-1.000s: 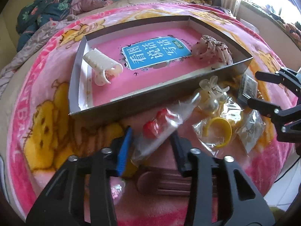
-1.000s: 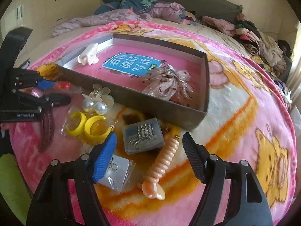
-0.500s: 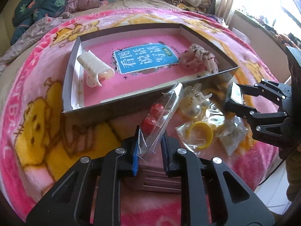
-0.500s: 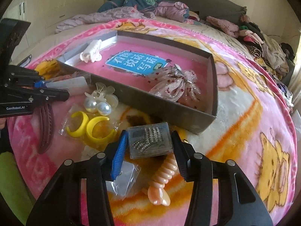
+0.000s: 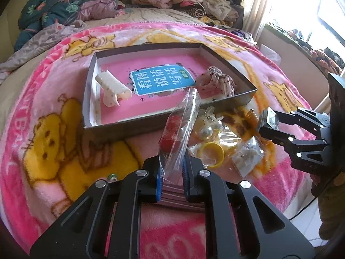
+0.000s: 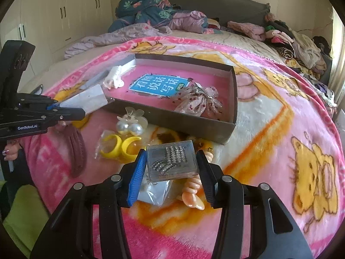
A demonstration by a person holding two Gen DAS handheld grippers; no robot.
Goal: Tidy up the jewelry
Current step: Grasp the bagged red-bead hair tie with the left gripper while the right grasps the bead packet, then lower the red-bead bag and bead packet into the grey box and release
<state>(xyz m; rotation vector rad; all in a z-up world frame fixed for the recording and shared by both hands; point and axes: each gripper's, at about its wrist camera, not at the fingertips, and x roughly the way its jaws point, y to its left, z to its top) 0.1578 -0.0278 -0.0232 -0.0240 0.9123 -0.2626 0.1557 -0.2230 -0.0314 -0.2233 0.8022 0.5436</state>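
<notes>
My left gripper (image 5: 171,172) is shut on the lower end of a clear plastic bag (image 5: 181,125) with red beads inside, and the bag stands up above the pink blanket. From the right wrist view the same left gripper (image 6: 71,110) and bag (image 6: 90,101) sit just left of the grey cardboard box (image 6: 172,120). My right gripper (image 6: 171,166) is shut on a small clear case of rhinestone pieces (image 6: 172,159), held off the blanket in front of the box. The grey box (image 5: 151,127) holds a white hair claw (image 5: 112,88) and a pink scrunchie (image 5: 217,82).
Loose on the blanket before the box lie a pearl flower clip (image 6: 129,125), bagged yellow rings (image 6: 120,149), a peach spiral clip (image 6: 192,194), a maroon hair clip (image 6: 75,146) and a small bag of earrings (image 5: 248,157). Clothes are piled at the bed's far side.
My left gripper closed on the bag of red beads and raised it upright. My right gripper closed on the clear rhinestone case and lifted it off the blanket.
</notes>
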